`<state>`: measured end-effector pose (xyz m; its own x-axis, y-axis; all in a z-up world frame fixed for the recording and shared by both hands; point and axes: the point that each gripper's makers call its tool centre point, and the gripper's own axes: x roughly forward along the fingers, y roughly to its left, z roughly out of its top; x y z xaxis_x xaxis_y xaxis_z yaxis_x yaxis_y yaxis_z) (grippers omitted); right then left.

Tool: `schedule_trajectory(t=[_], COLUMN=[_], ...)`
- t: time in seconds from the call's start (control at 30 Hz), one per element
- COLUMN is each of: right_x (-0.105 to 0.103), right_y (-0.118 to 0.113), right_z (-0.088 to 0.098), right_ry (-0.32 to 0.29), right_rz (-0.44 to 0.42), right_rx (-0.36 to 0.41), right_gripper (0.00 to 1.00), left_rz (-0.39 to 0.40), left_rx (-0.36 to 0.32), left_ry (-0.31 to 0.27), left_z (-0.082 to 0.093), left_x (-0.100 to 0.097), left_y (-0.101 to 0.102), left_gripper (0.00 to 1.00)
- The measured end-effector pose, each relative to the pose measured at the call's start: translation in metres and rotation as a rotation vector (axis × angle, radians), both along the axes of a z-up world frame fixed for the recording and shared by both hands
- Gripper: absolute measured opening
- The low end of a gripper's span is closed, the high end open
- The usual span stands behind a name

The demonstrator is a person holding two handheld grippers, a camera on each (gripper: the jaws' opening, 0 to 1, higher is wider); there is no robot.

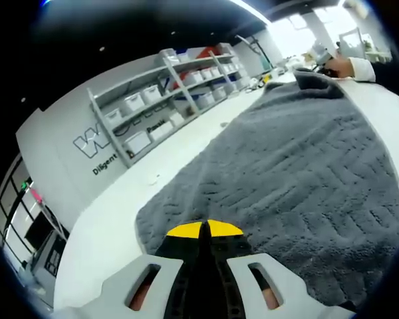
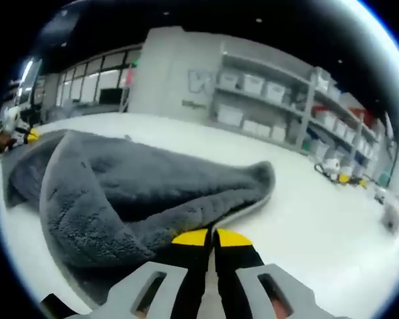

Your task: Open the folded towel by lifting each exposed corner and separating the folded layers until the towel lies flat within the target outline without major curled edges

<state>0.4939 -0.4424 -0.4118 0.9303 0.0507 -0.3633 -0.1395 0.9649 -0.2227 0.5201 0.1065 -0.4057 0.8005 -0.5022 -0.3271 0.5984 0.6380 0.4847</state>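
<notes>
1. The left gripper view is sitting low over the white table (image 1: 120, 219), looking forward along its own jaws, which are rising from the bottom edge, with the grey towel (image 1: 286, 173) stretching away just ahead of them.
2. The right gripper view is looking from close above the table (image 2: 319, 219), its jaws nearly touching the towel's (image 2: 133, 193) folded edge.
3. Both are sharing the towel, table and shelving (image 1: 179, 86) (image 2: 279, 106) beyond the jaws.

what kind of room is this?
Probably a lab or workshop with storage: a metal shelf rack with white bins, a logo on the grey wall, and a big white table holding the towel.
</notes>
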Motion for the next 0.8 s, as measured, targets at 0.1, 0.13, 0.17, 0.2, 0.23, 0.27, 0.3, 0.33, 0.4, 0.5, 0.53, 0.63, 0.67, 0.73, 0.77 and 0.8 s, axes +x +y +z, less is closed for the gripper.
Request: schedule_trajectory(t=[0.1, 0.13, 0.17, 0.2, 0.23, 0.27, 0.3, 0.33, 0.4, 0.5, 0.53, 0.63, 0.67, 0.73, 0.77, 0.8], right_x=[0.0, 0.0, -0.001, -0.001, 0.0, 0.0, 0.0, 0.0, 0.001, 0.002, 0.002, 0.001, 0.0, 0.0, -0.001, -0.001], right_y=[-0.005, -0.01, -0.013, -0.013, -0.013, -0.014, -0.015, -0.017, -0.02, -0.025, -0.028, -0.036, -0.038, -0.041, -0.043, -0.046], right_z=[0.0, 0.001, 0.001, 0.002, 0.002, 0.002, 0.003, 0.003, 0.003, 0.003, 0.004, 0.004, 0.004, 0.004, 0.004, 0.004], right_ry=[0.001, 0.004, 0.005, 0.004, 0.001, -0.002, -0.004, -0.005, -0.006, -0.006, -0.008, -0.007, -0.008, -0.009, -0.011, -0.009], right_rz=[-0.018, -0.035, -0.046, -0.051, -0.053, -0.057, -0.063, -0.068, -0.079, -0.092, -0.102, -0.128, -0.136, -0.148, -0.156, -0.166], right_rx=[-0.033, -0.07, -0.097, -0.111, -0.116, -0.126, -0.141, -0.154, -0.173, -0.172, -0.178, -0.175, -0.174, -0.173, -0.175, -0.176], right_gripper=[0.0, 0.0, 0.0, 0.0, 0.0, 0.0, 0.0, 0.0, 0.0, 0.0, 0.0, 0.0, 0.0, 0.0, 0.0, 0.0], left_rz=[0.0, 0.0, 0.001, 0.003, 0.002, 0.001, 0.001, 0.002, 0.001, 0.001, 0.001, 0.0, 0.0, 0.0, 0.0, 0.0], left_rx=[-0.001, -0.001, 0.001, 0.005, 0.015, 0.018, 0.02, 0.018, 0.013, 0.004, 0.003, 0.003, 0.004, 0.004, 0.004, 0.002], left_ry=[0.001, 0.001, 0.0, -0.002, -0.009, -0.012, -0.012, -0.01, -0.008, -0.003, -0.003, -0.003, -0.003, -0.003, -0.003, -0.002], left_z=[0.0, 0.0, 0.0, 0.0, 0.0, 0.0, 0.0, 0.0, 0.0, 0.0, 0.0, 0.0, 0.0, 0.0, 0.0, 0.0], left_x=[0.0, 0.0, 0.0, 0.0, 0.0, 0.0, 0.0, 0.0, 0.0, 0.0, 0.0, 0.0, 0.0, 0.0, 0.0, 0.0], left_y=[0.0, 0.0, 0.0, 0.0, 0.0, 0.0, 0.0, 0.0, -0.001, 0.0, 0.0, 0.0, 0.0, 0.0, 0.0, 0.0], left_gripper=[0.01, 0.01, 0.01, 0.01, 0.01, 0.01, 0.01, 0.01, 0.01, 0.01, 0.01, 0.01, 0.01, 0.01, 0.01, 0.01])
